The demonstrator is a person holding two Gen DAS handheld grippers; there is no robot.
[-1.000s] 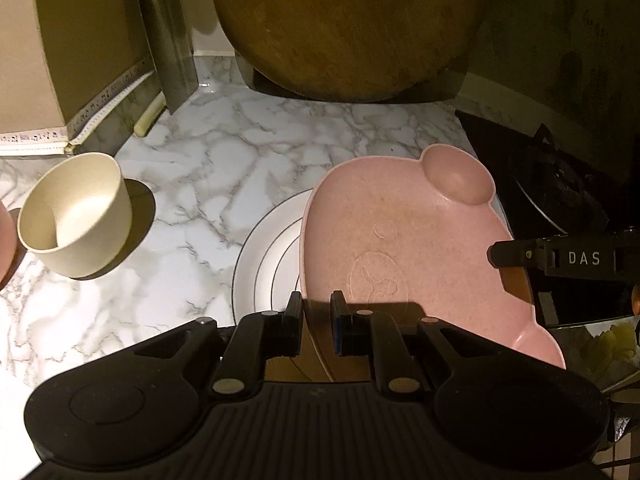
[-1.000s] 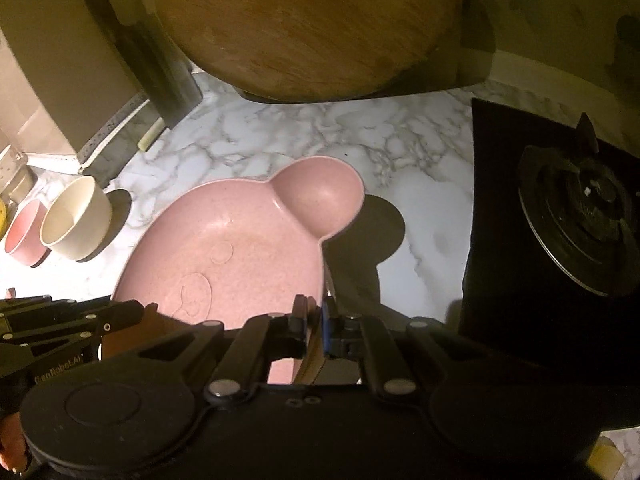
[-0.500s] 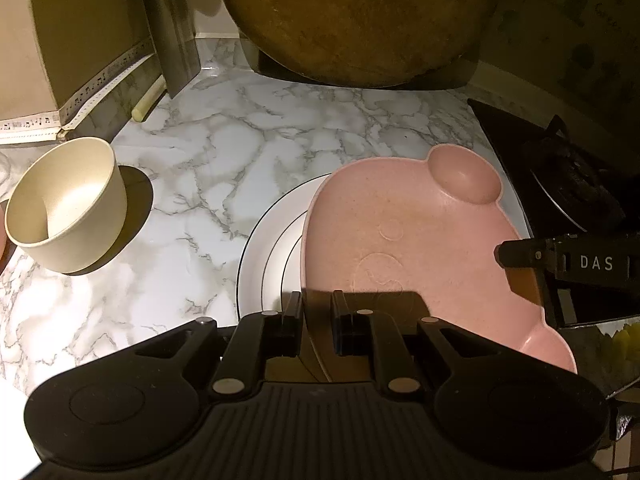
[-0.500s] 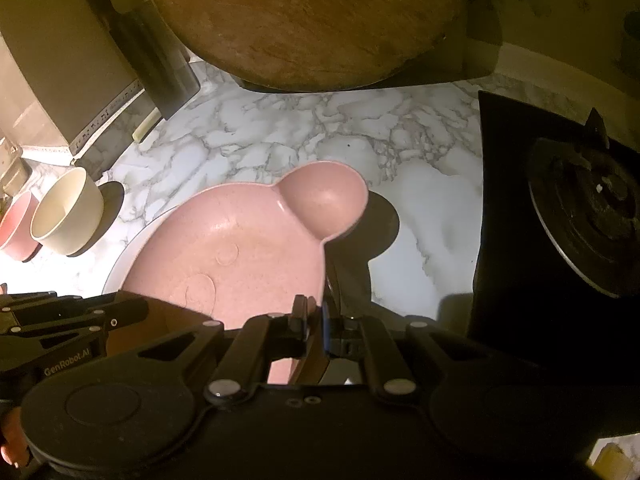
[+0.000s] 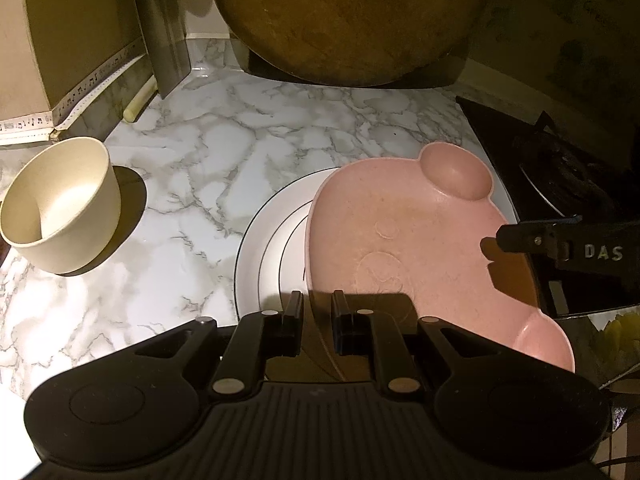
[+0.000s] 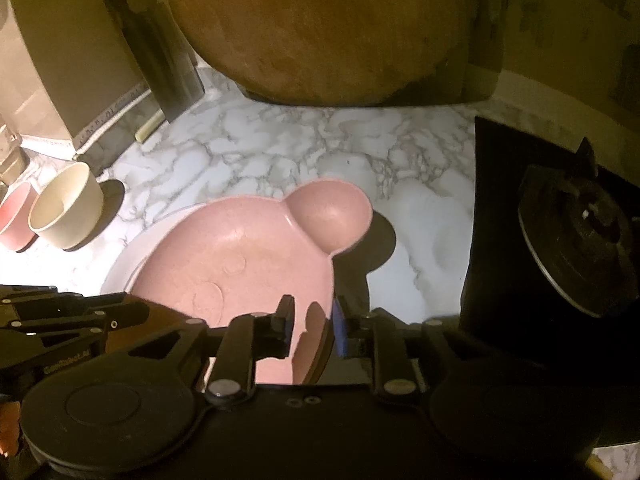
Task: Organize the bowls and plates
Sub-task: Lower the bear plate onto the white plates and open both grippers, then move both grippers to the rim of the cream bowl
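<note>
The pink bear-shaped plate (image 5: 404,236) now lies on the white plate (image 5: 272,248) on the marble counter (image 5: 208,160). The right gripper (image 6: 312,322) has just been opening, its jaws off the rim between them; the left gripper (image 5: 316,316) stays nearly shut on the near rim. So stacking looks nearly done. Only the right view shows the pink bowl (image 6: 16,220) behind the cream bowl (image 6: 66,206).

Both wrist cameras look steeply down, close over the same pink plate (image 5: 400,240) and marble counter (image 6: 280,148).
</note>
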